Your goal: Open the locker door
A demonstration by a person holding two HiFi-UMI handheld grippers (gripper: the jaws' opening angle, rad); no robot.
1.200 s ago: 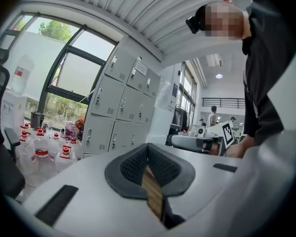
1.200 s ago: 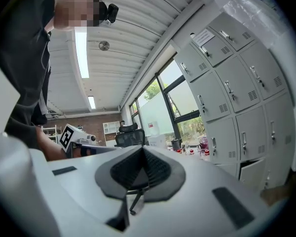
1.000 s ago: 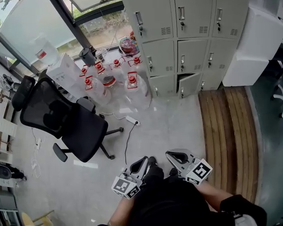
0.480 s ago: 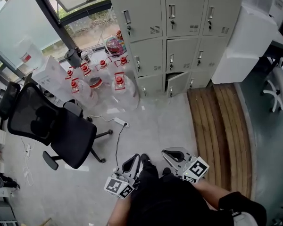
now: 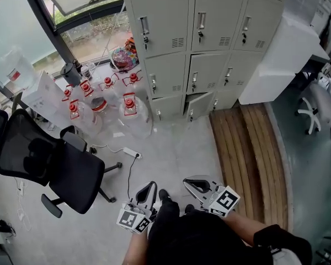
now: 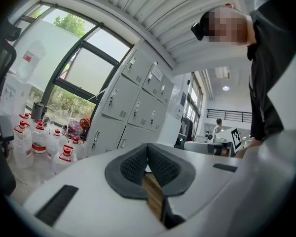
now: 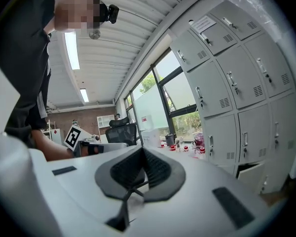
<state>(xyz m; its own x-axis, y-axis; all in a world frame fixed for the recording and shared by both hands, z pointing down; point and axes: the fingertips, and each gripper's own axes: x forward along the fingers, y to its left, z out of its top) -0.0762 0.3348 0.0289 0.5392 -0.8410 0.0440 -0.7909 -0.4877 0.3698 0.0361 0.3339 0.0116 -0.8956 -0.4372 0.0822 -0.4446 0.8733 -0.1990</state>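
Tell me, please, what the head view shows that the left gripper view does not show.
Only the head view shows the power strip on the floor and the bottom locker door that stands ajar. Only the left gripper view shows the ceiling, a distant person, and the left gripper with its jaws closed together and nothing between them. Both views show the lockers and the red-capped bottles beside them.

No text legible anywhere, white paper label (image 7: 203,23) on a far top-row locker door (image 7: 219,38) too small to read, red sticker (image 5: 14,74) far left blurred, near square markers (image 5: 226,199) patterns only, no letters
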